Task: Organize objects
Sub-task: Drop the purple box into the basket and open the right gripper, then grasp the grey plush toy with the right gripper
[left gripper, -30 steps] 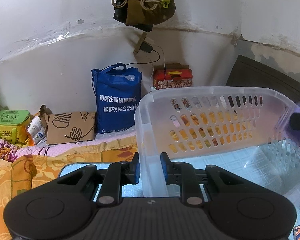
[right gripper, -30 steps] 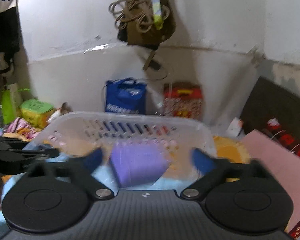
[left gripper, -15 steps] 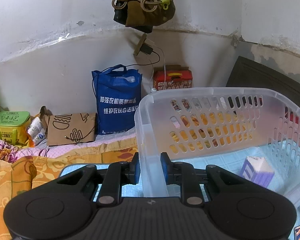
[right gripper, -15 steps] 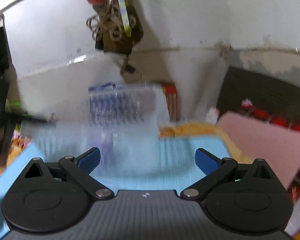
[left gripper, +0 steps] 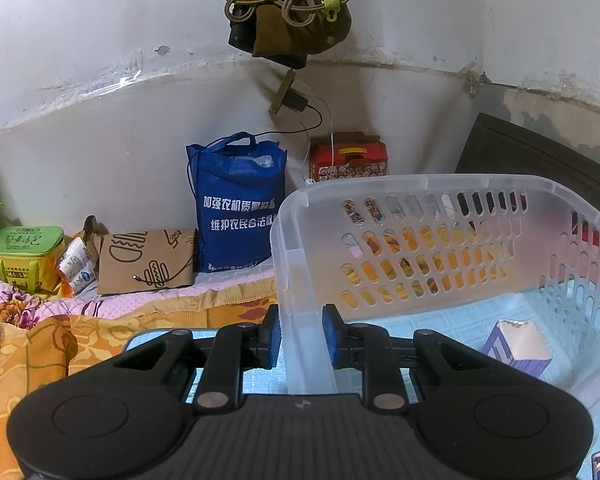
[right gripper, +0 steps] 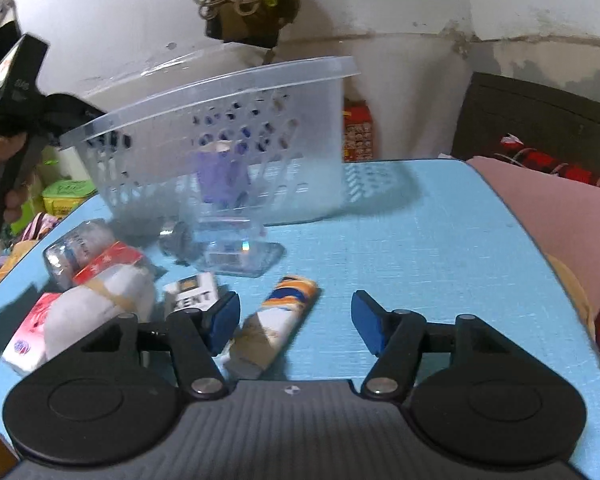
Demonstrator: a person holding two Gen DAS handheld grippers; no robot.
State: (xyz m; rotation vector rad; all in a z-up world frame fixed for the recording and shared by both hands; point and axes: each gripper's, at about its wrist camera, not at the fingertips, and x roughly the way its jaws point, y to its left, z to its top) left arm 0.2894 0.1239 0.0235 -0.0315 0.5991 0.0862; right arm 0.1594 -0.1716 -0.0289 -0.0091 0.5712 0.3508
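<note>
My left gripper (left gripper: 300, 338) is shut on the near wall of a clear plastic basket (left gripper: 440, 216) and holds it tilted on the blue table. A purple box (left gripper: 516, 342) lies inside the basket; it also shows in the right wrist view (right gripper: 220, 176) through the basket (right gripper: 228, 120). My right gripper (right gripper: 294, 322) is open and empty, low over the table, with an orange, white and blue tube (right gripper: 278, 322) lying between its fingers. A white KENT pack (right gripper: 192, 294) lies just left of its left finger.
On the blue table (right gripper: 420, 248) lie a clear bottle with a red label (right gripper: 88, 256), a white bundle (right gripper: 100, 300), a pink-and-white packet (right gripper: 26, 340) and a clear flat case (right gripper: 240, 254). A pink cushion (right gripper: 548, 216) is at the right. A blue bag (left gripper: 238, 204) stands by the wall.
My right gripper has let go of the purple box into the basket, pulled back and dropped low over the table items. The left gripper stays shut on the basket.
</note>
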